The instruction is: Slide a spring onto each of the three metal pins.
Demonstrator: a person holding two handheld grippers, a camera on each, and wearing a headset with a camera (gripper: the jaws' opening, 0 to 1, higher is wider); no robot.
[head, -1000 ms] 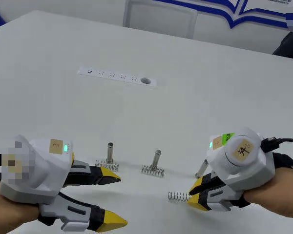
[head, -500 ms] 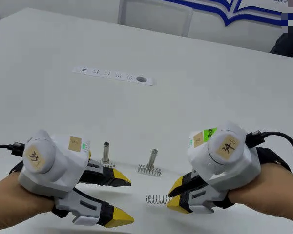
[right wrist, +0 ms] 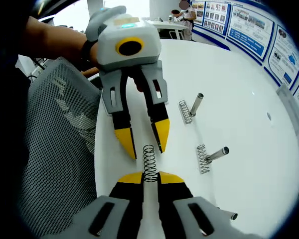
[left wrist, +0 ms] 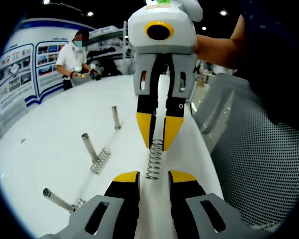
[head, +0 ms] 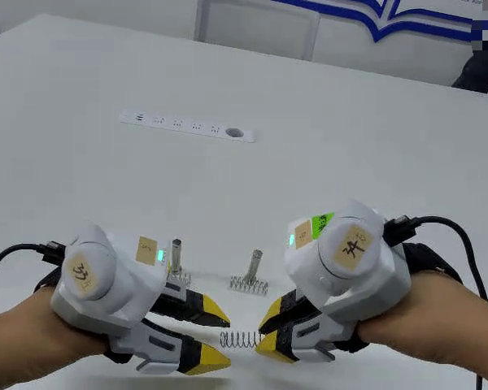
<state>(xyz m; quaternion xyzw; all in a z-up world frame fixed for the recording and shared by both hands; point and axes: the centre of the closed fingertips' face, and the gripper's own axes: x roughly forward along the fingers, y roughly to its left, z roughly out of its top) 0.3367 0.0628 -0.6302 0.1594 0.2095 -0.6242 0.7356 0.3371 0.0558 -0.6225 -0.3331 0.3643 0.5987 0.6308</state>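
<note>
A thin steel coil spring (head: 240, 338) is held level just above the white table (head: 350, 146). It is pinched at one end by the right gripper (right wrist: 150, 178), whose yellow-tipped jaws are closed onto it. Its free end is met by the left gripper (left wrist: 154, 175), whose jaws are parted narrowly on either side of the coils and are not seen to press them. The step in hand is judged to be a handover, or a squaring-up of the spring between the two tools. In the head view two short grey metal pins are seen upright, one (head: 176, 254) at 11 o'clock of the held spring and one (head: 255, 264) at 12 o'clock. A loose spring (head: 249, 284) is laid on its side at the foot of each, so neither pin seems threaded yet. A third bare pin (left wrist: 115, 116) is seen in the left gripper view. Next, the coil's open end needs to be tipped down and lined up over a pin top. Further off at 11 o'clock a white socket strip (head: 187, 126) is set on the table, with a white chair (head: 260, 28) and blue-and-white wall posters (right wrist: 249, 30) beyond.
</note>
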